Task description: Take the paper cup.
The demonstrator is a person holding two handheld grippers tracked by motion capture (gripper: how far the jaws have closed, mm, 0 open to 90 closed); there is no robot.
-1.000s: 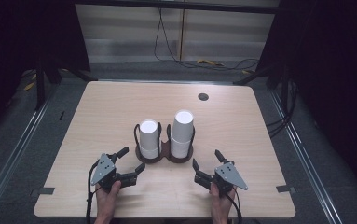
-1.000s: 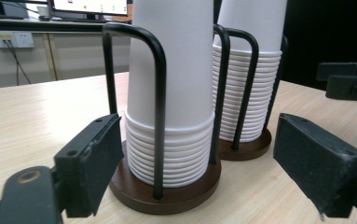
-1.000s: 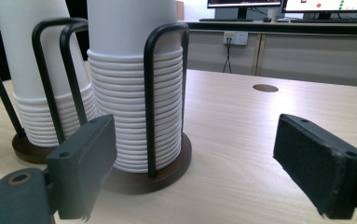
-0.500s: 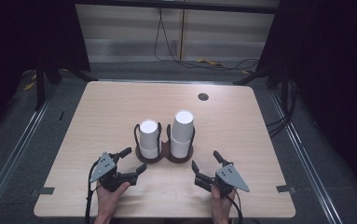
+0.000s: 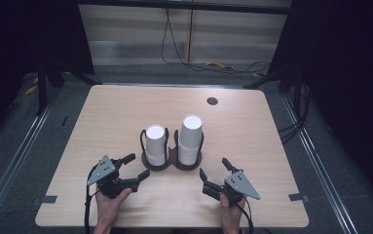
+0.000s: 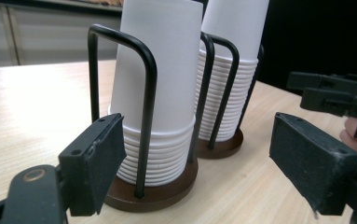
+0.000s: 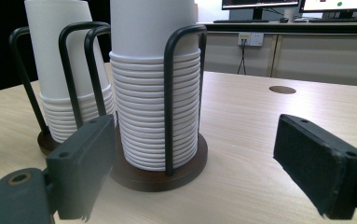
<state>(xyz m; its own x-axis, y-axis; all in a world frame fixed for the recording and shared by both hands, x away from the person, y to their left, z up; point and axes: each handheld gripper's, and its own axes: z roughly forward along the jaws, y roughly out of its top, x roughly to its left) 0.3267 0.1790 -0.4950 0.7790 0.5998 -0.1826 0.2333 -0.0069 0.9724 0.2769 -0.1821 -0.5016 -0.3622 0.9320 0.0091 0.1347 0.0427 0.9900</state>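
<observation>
Facing left gripper [image 5: 136, 167]: cup stack [image 5: 155, 145]

Light falls from above onto the pale wooden desk [image 5: 125, 117], which shows evenly bright in the high view while the floor and the room around it sink into near black. The two stacks of white paper cups [image 5: 190, 138] glare almost featureless on top and cast only short, soft shadows. In both gripper views the near black jaws are blurred, the cup stacks sharp, and the background soft.
</observation>
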